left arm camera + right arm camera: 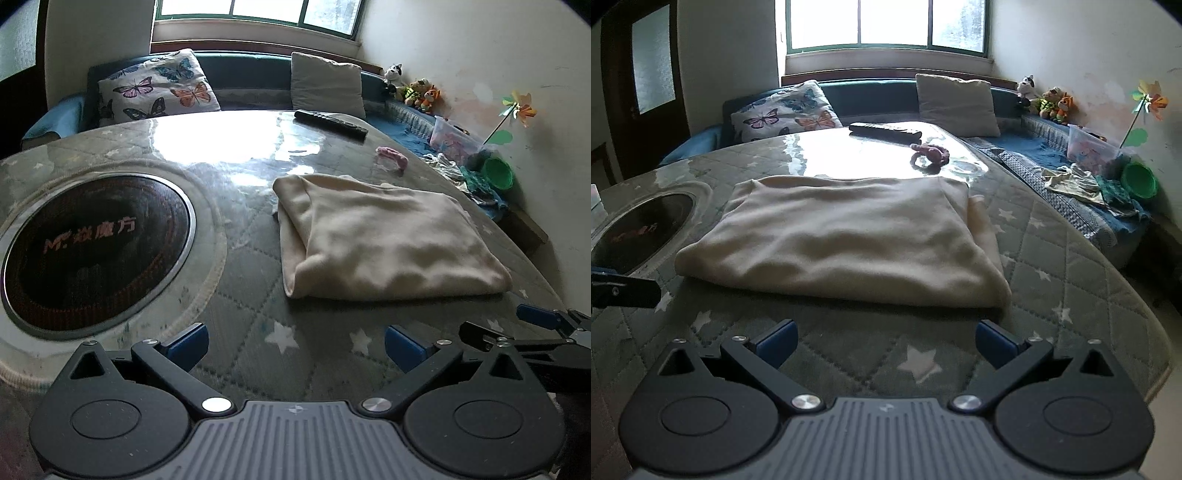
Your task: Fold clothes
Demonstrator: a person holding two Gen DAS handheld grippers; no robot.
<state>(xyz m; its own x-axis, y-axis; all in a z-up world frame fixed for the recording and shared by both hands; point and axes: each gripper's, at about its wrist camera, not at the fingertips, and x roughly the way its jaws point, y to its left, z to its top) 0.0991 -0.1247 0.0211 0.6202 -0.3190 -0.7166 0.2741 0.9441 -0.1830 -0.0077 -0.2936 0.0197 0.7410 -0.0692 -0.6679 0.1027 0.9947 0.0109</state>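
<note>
Right wrist view shows the folded cream garment [842,240] lying mid-tabletop [1052,280], just beyond the right gripper [884,345], whose jaws gape empty, as do the left gripper's [295,345].

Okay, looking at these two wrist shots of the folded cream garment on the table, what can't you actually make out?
- Cream garment: what type it is; folded, both views.
- Clear plastic box: contents too small, blurred.
- Clothes pile on the bench: individual pieces indistinct.
- Left claw: in the right wrist view only a tip shows, cut by the edge.
- Window: outside washed out by glare.
</note>
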